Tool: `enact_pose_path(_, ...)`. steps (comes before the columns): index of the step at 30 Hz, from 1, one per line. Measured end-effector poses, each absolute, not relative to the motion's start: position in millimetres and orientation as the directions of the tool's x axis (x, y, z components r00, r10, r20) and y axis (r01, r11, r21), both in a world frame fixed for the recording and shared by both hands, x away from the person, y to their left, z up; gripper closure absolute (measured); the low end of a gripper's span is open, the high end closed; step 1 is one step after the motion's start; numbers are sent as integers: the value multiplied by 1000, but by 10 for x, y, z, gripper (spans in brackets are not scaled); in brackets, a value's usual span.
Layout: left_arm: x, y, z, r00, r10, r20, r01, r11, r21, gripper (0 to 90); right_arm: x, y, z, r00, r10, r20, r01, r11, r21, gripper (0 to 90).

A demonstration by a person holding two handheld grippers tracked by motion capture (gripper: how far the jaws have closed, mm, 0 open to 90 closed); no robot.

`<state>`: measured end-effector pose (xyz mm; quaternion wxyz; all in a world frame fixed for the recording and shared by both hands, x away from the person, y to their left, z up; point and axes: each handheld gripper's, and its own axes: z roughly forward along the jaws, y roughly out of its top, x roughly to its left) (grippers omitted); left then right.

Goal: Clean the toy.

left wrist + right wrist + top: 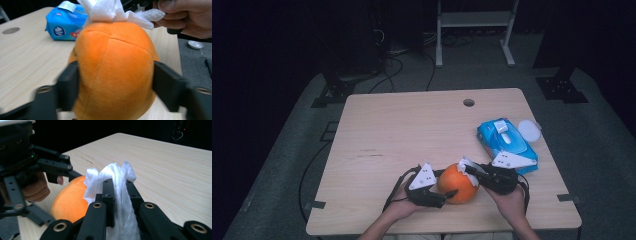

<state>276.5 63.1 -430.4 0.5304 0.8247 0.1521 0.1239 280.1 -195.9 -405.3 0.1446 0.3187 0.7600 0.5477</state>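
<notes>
Orange plush ball [115, 72] sits clamped in the left hand-held gripper [432, 192]; right hand-held gripper [119, 195] pinches a white wipe [117, 182].

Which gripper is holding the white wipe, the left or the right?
The right gripper: its jaws are shut on the white wipe, pressed against the top of the orange plush. The left gripper instead straddles the plush's sides.
</notes>
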Motion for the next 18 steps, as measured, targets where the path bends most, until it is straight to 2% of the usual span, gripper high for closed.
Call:
enact_pose_path(2, 2763, 655, -4265, 924, 378, 53, 113, -402, 909, 411, 2776, -1944, -4021, -760, 638, 121, 315, 199, 928, 808)
enact_pose_path(5, 2779, 696, -4194, 922, 387, 23, 141, -390, 910, 422, 2699, -1887, -3944, -777, 621, 104, 283, 197, 939, 809)
enact_pose_path(10, 2778, 706, -4169, 914, 406, 22, 155, -398, 904, 429, 2633, -1800, -3882, -805, 585, 96, 257, 198, 946, 809)
enact_pose_path(12, 2773, 706, -4178, 914, 405, 13, 164, -400, 902, 429, 2623, -1769, -3888, -803, 593, 57, 237, 231, 944, 809)
enact_pose_path(14, 2758, 696, -4179, 920, 391, 16, 158, -409, 899, 424, 2650, -1792, -3916, -799, 597, 76, 258, 225, 940, 810)
enact_pose_path(18, 2776, 700, -4183, 931, 361, -49, 193, -374, 907, 352, 2708, -1877, -3992, -784, 614, 88, 281, 225, 933, 808)
